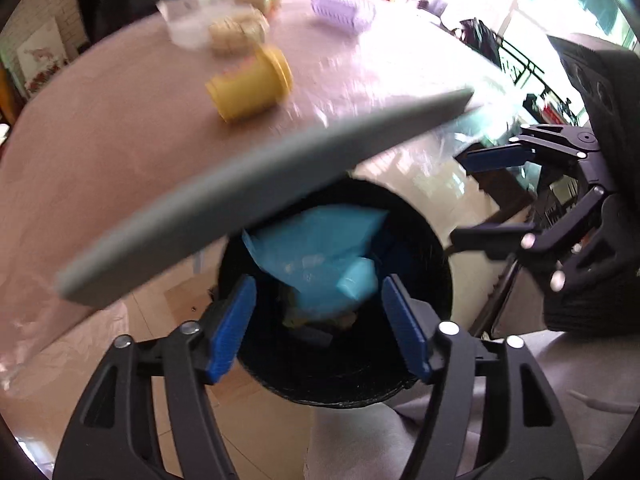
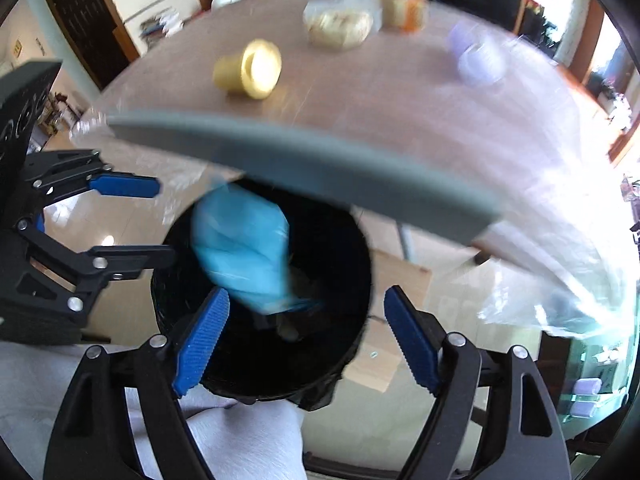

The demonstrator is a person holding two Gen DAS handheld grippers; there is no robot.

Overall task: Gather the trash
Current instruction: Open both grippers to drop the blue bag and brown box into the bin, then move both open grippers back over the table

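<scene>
Glossy clear plastic sheet [image 1: 400, 80] covers the table [image 1: 100, 152]; ribbed blue jaws.

Bright daylight from the windows [image 1: 576, 4] at the upper right of the left wrist view, blown out to white. Strong glare on the plastic sheet [image 2: 560, 280] over the table edge [image 1: 240, 184]. Heavy motion blur on the yellow cup [image 1: 250, 84] and the blue bag [image 2: 244, 256], perhaps also slightly out of focus. Inside of the black bin [image 2: 340, 320] very dark. Fisheye bending and black corners at the edges.

Both grippers [image 1: 316, 326] [image 2: 306, 338] down-tilted; jaws apart, empty
</scene>
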